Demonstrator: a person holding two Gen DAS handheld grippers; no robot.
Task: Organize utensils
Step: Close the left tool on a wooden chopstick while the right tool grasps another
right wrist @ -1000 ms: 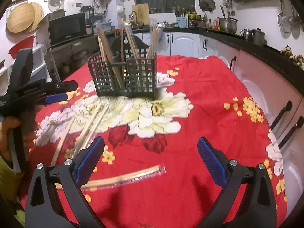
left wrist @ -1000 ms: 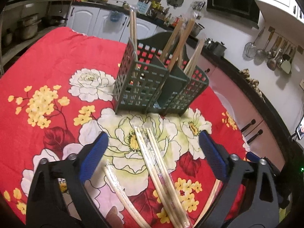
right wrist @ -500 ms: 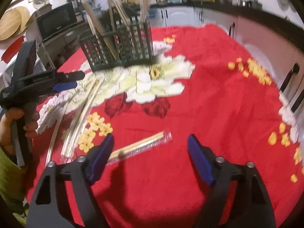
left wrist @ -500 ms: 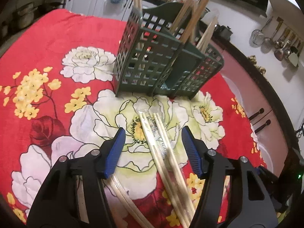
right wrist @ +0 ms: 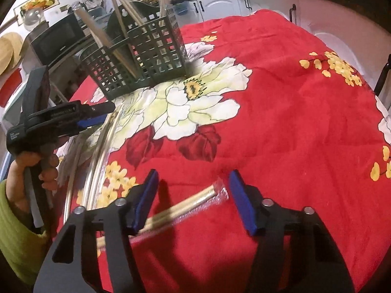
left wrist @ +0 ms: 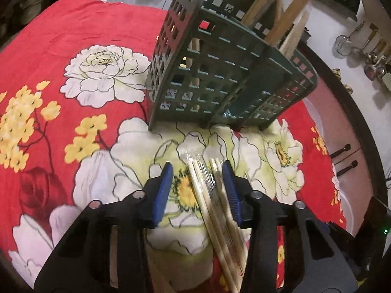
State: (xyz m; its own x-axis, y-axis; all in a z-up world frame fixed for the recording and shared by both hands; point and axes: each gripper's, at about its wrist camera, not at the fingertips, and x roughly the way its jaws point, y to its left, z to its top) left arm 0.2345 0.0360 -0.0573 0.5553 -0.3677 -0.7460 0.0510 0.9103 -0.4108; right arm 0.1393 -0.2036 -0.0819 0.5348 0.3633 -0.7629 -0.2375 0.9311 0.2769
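My left hand-held gripper (left wrist: 198, 186) straddles wrapped chopsticks (left wrist: 215, 210) lying on the surface (left wrist: 73, 36) before the green basket (left wrist: 220, 78), fingers apart, seemingly not yet pinching. Right hand-held gripper (right wrist: 193, 197) stands apart over another wrapped pair (right wrist: 185, 210).

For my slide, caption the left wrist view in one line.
Left gripper, jaws open, straddles wrapped chopsticks lying on the red floral tablecloth just before the green utensil basket.
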